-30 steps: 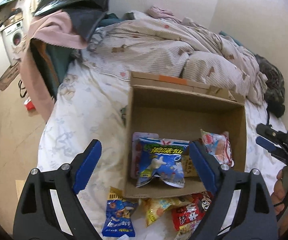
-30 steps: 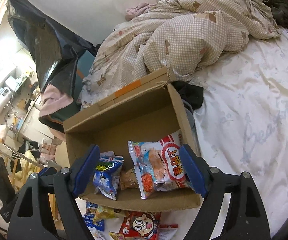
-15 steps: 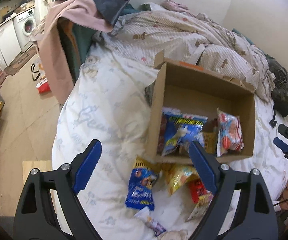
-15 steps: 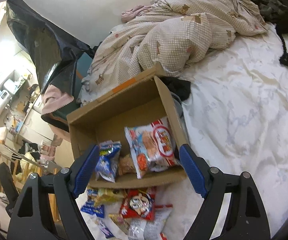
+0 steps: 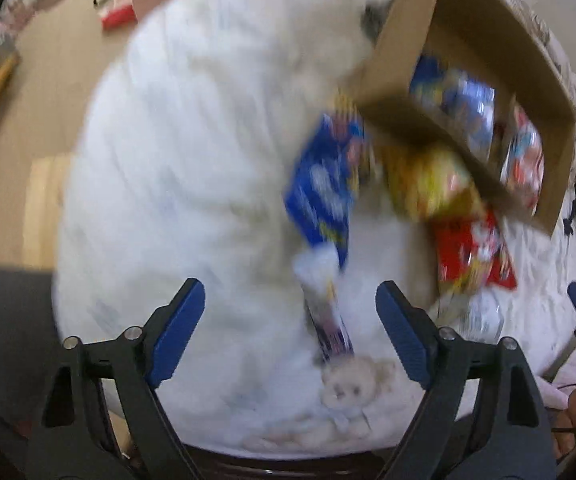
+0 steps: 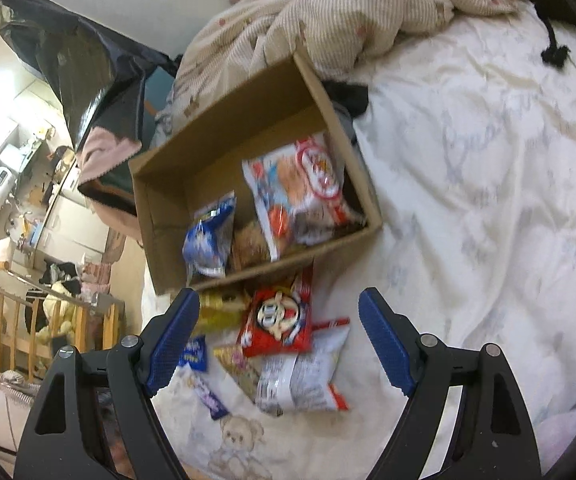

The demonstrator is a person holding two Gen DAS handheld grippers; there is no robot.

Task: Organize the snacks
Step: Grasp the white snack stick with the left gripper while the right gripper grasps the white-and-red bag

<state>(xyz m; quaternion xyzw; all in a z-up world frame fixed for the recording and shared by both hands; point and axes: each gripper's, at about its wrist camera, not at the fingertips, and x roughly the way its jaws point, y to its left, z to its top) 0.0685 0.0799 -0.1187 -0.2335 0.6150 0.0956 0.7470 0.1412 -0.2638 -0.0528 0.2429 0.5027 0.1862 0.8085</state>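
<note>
Right wrist view — quilt [image 6: 360, 16] heaped behind cardboard box [image 6: 352, 128].

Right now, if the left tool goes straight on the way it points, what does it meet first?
Probably the slim purple packet lying on the sheet between the open, closing fingers of the left tool, with the blue bag beyond it. Blur makes depth uncertain.

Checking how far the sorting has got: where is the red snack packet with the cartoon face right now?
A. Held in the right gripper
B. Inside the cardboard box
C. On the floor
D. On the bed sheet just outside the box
D: the red snack packet lies on the bed sheet in front of the cardboard box, among other loose packets, untouched by either gripper.
</note>
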